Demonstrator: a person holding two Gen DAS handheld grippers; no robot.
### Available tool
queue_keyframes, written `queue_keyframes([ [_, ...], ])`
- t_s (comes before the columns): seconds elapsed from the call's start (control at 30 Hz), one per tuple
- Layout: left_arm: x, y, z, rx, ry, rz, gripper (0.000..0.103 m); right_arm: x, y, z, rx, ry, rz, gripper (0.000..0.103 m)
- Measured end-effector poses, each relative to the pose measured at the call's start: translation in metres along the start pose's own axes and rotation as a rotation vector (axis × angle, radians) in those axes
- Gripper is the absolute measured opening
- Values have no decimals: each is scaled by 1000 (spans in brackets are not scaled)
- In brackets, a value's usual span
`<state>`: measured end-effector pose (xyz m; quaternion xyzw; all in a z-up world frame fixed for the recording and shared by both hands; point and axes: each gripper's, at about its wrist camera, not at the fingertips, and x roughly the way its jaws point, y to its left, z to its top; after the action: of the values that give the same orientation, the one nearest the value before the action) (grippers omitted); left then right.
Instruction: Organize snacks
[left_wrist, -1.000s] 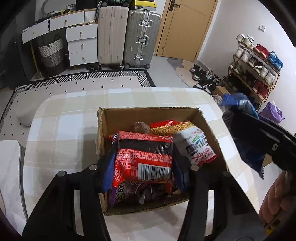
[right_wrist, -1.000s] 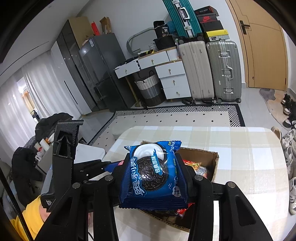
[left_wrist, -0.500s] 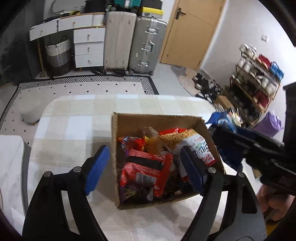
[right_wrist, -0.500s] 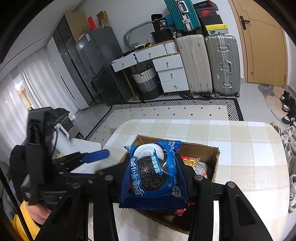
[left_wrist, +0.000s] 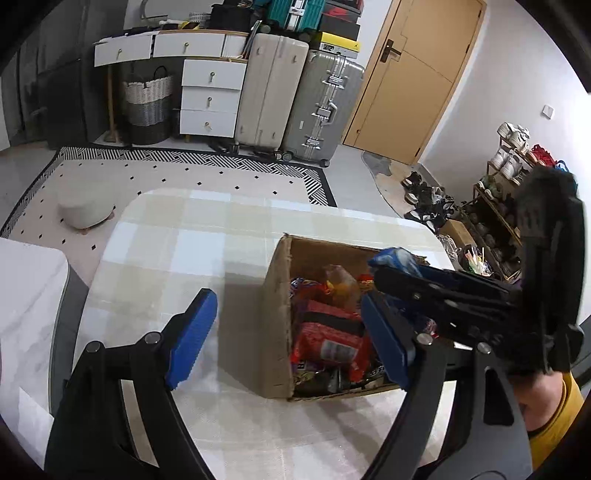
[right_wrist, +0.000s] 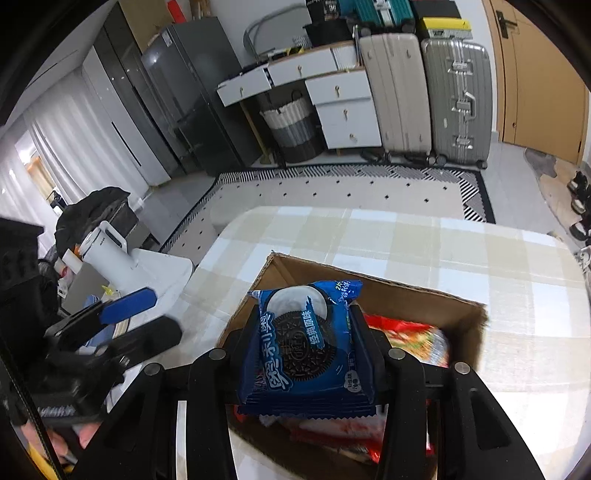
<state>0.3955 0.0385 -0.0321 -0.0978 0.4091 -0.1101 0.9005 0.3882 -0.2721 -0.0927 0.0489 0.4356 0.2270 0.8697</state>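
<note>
Cardboard box (left_wrist: 275, 325) sits on the checked bench (left_wrist: 177, 251), top open, stuffed with snack packets; red packet (left_wrist: 325, 338) with a barcode lies on top of the pile, an orange-yellow packet (left_wrist: 338, 284) behind it toward the far wall of the box. Right gripper (right_wrist: 306, 345) clamps a blue cookie packet (right_wrist: 304, 347) between its fingers, packet upright, held above the near part of the box (right_wrist: 388, 295); in the left wrist view the same packet (left_wrist: 397, 258) shows as a blue edge poking past the black right gripper (left_wrist: 424, 291) over the right side of the box. Left gripper (left_wrist: 288, 332) is wide, nothing between its blue pads (left_wrist: 192, 328); one pad hangs over bare bench left of the box, the other over the box contents, so the left box wall lies between them. Seen from the right wrist, left gripper (right_wrist: 125, 317) is off to the left of the box, above the bench edge.
</note>
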Motion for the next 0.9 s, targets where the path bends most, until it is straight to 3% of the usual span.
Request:
queue_keyframes([
  [0.17,-5,13,-5,-34,12,13,79,24,6,7,-10,48,-25,46],
  [0.37,-2,14,-11,-35,25,32,80,25,9,8,-19,30,-40,52],
  [0.5,-2,4,-15,-17,29,43,80,10,7,8,-34,-22,-55,54],
  [0.6,-3,-2,-18,-3,32,51,80,-6,3,6,-24,-60,-45,63],
  [0.9,-25,-22,-27,31,2,81,81,-55,6,-15,-34,-145,-30,63],
])
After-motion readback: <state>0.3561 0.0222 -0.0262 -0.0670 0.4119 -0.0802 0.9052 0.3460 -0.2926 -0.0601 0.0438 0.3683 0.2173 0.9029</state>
